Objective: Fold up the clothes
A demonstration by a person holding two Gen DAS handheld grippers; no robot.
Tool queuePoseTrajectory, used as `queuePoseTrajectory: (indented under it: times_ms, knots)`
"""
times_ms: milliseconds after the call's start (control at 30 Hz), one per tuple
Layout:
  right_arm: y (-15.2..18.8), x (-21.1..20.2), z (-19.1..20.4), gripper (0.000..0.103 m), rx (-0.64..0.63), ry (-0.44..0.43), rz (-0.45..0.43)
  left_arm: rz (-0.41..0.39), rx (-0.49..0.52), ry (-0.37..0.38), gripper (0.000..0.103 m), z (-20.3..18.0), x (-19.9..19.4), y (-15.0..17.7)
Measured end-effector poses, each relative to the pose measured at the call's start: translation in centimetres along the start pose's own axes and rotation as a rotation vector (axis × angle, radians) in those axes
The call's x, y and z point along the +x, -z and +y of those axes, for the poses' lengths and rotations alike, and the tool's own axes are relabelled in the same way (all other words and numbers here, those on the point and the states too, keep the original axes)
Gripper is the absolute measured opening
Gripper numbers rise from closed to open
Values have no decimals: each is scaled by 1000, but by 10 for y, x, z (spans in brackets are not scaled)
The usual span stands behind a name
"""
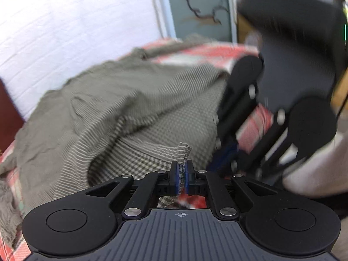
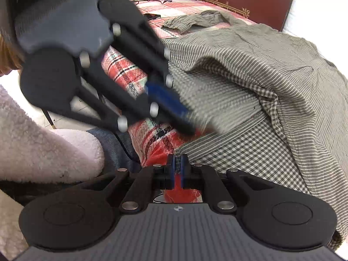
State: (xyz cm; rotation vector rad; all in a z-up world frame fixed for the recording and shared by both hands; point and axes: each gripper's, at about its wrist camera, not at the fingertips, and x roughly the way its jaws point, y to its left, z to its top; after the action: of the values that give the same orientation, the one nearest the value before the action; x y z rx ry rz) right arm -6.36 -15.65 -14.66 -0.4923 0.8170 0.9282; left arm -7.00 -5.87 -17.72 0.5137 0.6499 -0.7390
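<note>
So my left gripper is clamped tight on a little tuft of the striped shirt hem, and the right gripper is pinched shut on the checked edge close by. The shirt itself lies bunched over the red plaid cover, draping off the near side. My worry: both bites look thin, so a lift could pull the fabric free, and the grippers sit near enough to knock together.
</note>
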Motion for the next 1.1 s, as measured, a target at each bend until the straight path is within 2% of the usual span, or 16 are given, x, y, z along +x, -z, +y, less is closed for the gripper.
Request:
queuePoseTrajectory:
  times_ms: [167,233,267,300,433,533,633,700,800,833,933,1000,1100]
  knots:
    - [3,0,1,10,5,-8,-13,40,55,6,8,-6,14,5]
    - [5,-6,0,15,-11,-25,-19,48,70,9,17,-8,15,5]
    - [7,-10,-3,15,-10,-48,-12,52,79,9,19,-10,15,6]
    - [6,-14,-10,15,4,-72,-16,52,88,6,19,-11,15,7]
    - [-1,-35,-36,15,163,-66,-131,48,105,-3,19,-14,14,10]
    - [-9,-24,-47,15,216,-33,-174,45,96,-2,20,-13,14,10]
    - [-3,0,-48,14,226,-48,-132,49,76,16,24,-10,8,13]
    - [5,11,-46,15,217,-46,-109,51,45,56,40,-5,0,17]
    - [8,4,-41,15,202,-73,-105,13,-42,88,51,13,-20,19]
    - [6,0,-45,15,215,-77,-116,-4,-61,50,52,18,-24,16]
    - [0,-11,-60,15,256,-84,-153,-55,-48,-166,55,24,-21,5]
    - [-7,-17,-74,15,289,-4,-213,-56,13,-298,55,21,-8,-2]
    - [-18,-18,-90,18,291,79,-254,-2,158,-376,56,10,15,-1]
